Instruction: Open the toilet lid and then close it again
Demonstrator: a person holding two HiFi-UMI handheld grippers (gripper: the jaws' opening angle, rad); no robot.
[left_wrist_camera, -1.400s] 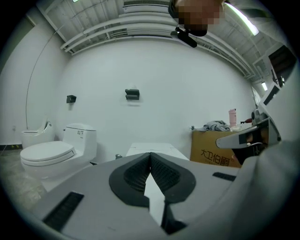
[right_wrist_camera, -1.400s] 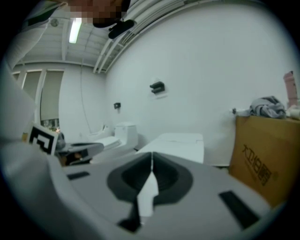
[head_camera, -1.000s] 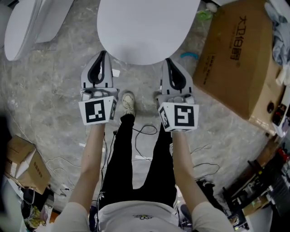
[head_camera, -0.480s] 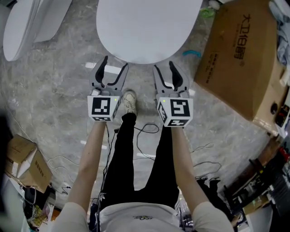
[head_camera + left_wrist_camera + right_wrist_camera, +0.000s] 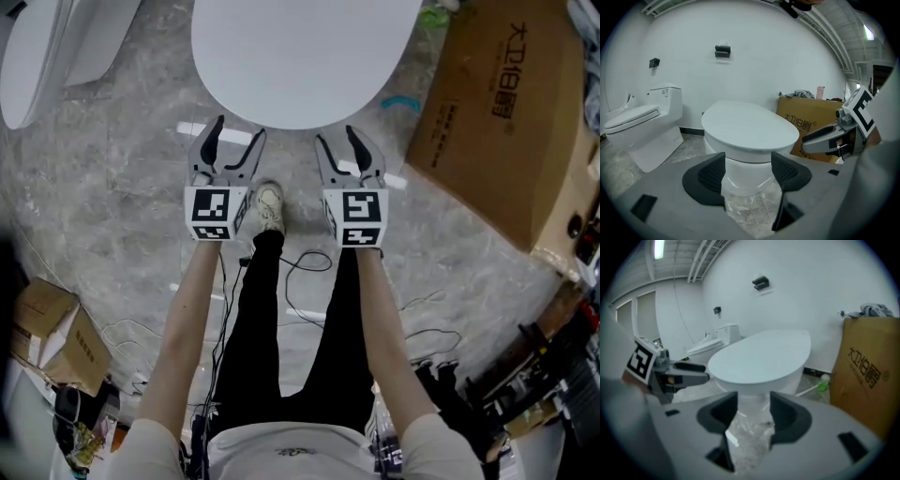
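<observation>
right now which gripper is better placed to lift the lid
Right, slightly: right gripper is nearer the front middle of the lid; left gripper sits further aside. Both just opened, empty.

Floor before the toilet lid lies free; cardboard box crowds the right.

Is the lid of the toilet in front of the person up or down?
Down. The toilet lid lies flat over the bowl, an unbroken white oval from above; no seat or water shows.
</observation>
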